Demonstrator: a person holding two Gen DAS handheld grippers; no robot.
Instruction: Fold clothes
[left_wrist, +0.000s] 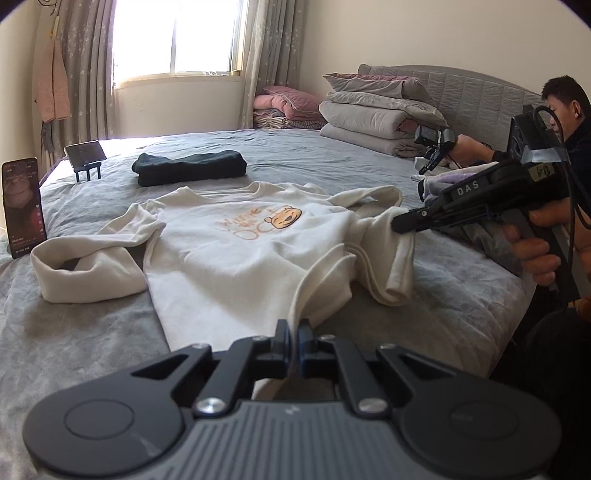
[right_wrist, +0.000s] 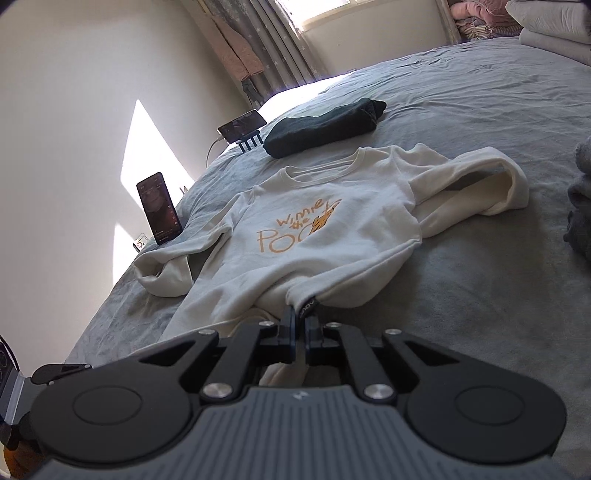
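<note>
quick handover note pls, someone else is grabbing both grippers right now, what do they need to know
Left gripper: shut on the hem of the cream sweatshirt.
Right gripper: shut on the sweatshirt's hem too, by the black side tag.
Sweatshirt lies face up on the grey bed, sleeves loose, not yet folded.
Done: dark garment folded beyond it.
Left: fold the sweatshirt, then the clothes pile.

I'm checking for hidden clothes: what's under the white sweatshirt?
Only the grey bedspread shows around the white sweatshirt. Its body and folded sleeves hide what lies beneath, so nothing more can be seen.
</note>
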